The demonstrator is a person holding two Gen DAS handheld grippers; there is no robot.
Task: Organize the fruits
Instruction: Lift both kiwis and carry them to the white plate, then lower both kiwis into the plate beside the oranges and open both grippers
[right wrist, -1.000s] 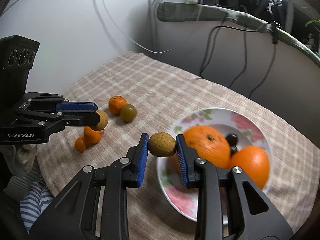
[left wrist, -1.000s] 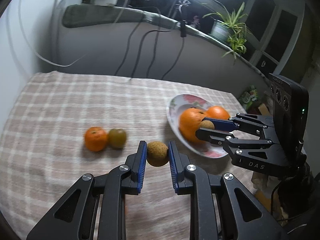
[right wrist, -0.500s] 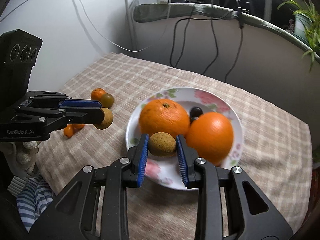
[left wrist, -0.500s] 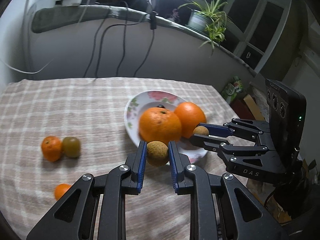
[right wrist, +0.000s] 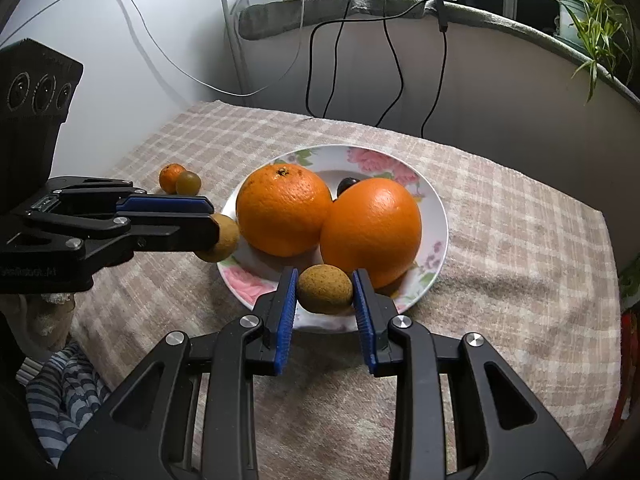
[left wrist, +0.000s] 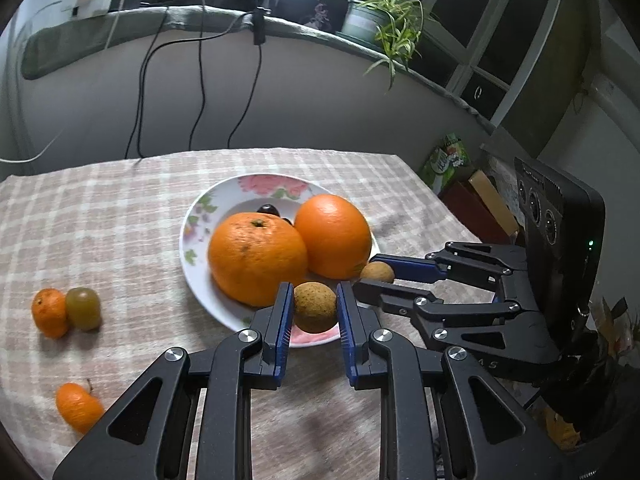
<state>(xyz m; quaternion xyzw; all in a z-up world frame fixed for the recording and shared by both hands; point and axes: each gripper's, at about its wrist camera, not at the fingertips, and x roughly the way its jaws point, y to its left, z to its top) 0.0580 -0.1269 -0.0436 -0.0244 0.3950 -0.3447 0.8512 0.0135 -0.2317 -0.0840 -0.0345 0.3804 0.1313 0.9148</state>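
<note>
A flowered plate (left wrist: pixel 200 208) (right wrist: pixel 434 216) on the checked cloth carries two big oranges (left wrist: pixel 258 258) (right wrist: pixel 370 230) and a dark grape (left wrist: pixel 268 209). My left gripper (left wrist: pixel 313 307) is shut on a small brown round fruit (left wrist: pixel 315 307), held over the plate's near rim. My right gripper (right wrist: pixel 325 289) is shut on a second brown fruit (right wrist: pixel 325 289), also over the near rim, in front of the oranges. Each gripper shows in the other's view: the right gripper (left wrist: pixel 370 278) with its fruit (left wrist: pixel 378 272), the left gripper (right wrist: pixel 212 226) with its fruit (right wrist: pixel 224 238).
Left of the plate lie a small mandarin (left wrist: pixel 50 312) touching a green grape (left wrist: pixel 83 308), and another mandarin (left wrist: pixel 78 407) nearer me. Cables hang down the back wall from a ledge with a potted plant (left wrist: pixel 376 20). The table edge drops off at right (left wrist: pixel 448 208).
Both grippers have carried their brown fruits sideways from over the cloth to the plate's near rim. The loose mandarins and grape now sit further left in view.
</note>
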